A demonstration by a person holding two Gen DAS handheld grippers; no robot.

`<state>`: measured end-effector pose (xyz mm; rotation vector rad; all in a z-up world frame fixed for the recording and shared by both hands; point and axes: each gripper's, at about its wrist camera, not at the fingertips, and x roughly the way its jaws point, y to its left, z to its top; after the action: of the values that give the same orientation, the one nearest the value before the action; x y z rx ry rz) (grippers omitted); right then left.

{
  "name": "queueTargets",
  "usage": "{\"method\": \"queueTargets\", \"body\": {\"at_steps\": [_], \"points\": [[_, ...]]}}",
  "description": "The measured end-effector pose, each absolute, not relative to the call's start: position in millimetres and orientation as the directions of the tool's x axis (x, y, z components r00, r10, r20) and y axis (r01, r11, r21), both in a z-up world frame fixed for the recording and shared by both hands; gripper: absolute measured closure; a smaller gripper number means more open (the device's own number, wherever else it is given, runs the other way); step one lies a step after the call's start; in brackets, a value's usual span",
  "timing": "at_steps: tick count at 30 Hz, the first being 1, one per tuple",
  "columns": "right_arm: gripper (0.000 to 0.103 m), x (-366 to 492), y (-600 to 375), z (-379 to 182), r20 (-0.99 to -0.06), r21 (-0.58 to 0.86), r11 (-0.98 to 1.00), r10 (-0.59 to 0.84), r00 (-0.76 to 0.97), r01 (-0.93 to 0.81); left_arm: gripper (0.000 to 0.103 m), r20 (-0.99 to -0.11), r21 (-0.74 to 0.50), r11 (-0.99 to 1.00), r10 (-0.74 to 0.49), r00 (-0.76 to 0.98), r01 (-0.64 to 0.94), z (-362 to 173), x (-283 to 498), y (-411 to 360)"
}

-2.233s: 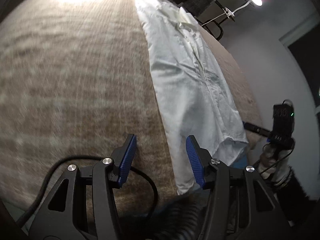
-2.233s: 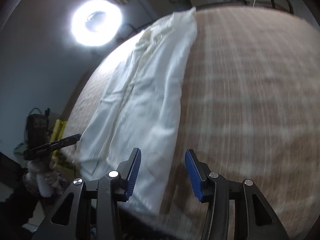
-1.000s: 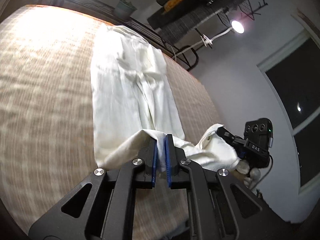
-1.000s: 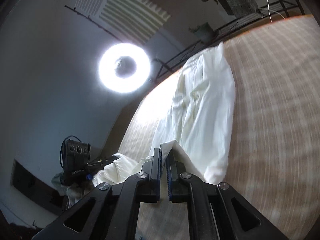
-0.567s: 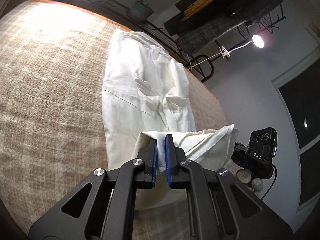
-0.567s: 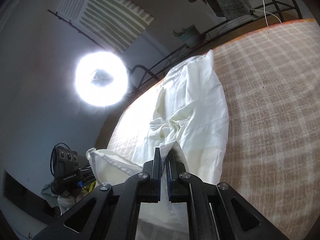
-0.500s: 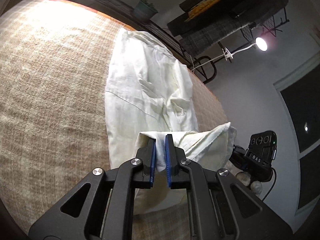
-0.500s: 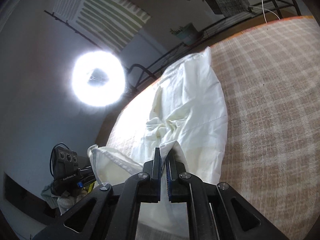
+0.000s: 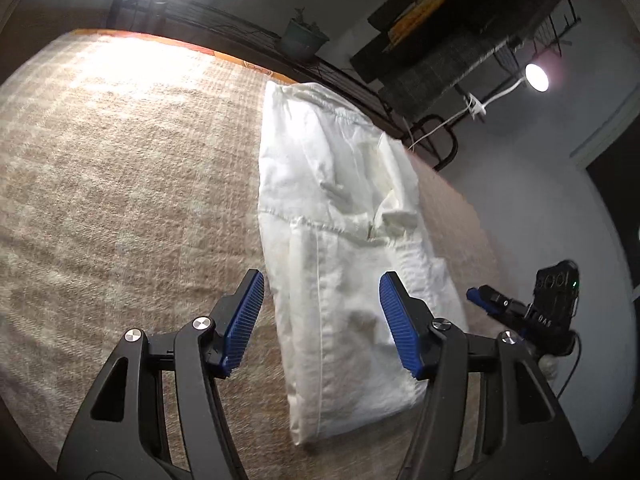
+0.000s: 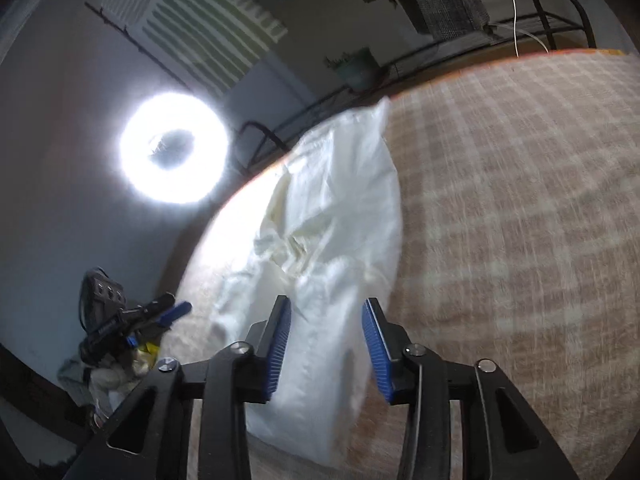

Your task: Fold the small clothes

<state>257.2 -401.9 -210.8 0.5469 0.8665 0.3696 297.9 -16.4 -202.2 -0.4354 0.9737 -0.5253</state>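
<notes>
Item: left gripper [image 9: 320, 320], jaws spread, empty. Right gripper [image 10: 326, 344], same. White garment [image 9: 344, 248] lies folded on plaid blanket [image 9: 120, 184], directly ahead of both; long axis runs away from grippers (near folded end closest). Neither gripper clearly nearer. Beyond garment: ring light [image 10: 174, 148].

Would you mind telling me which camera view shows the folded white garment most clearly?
The left wrist view: the white garment is sharp, with its seams and folded-over edge visible. The right wrist view shows the same garment blurred and glared by the ring light.
</notes>
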Motion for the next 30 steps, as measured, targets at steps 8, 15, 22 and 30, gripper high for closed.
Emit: {"method": "queueTargets", "body": {"at_steps": [8,15,22,30], "points": [[0.077,267,-383,-219,-0.654,0.546,0.829,0.511,0.558,-0.119,0.064,-0.723,-0.503,0.830,-0.557,0.410,0.241,-224,300,-41],[0.103,262,-404,-223,-0.410,0.792,0.590,0.703,0.581,-0.155,0.098,-0.639,-0.630,0.743,-0.661,0.393,0.225,-227,294,-30],[0.093,266,-423,-241,-0.491,0.762,0.646,0.622,0.610,-0.046,0.097,-0.663,-0.640,0.749,-0.651,0.370,0.171,-247,299,-26],[0.063,291,-384,-228,-0.654,0.556,0.823,0.520,0.550,-0.118,0.097,-0.685,-0.587,0.782,-0.617,0.387,0.209,-239,299,-41]]}}
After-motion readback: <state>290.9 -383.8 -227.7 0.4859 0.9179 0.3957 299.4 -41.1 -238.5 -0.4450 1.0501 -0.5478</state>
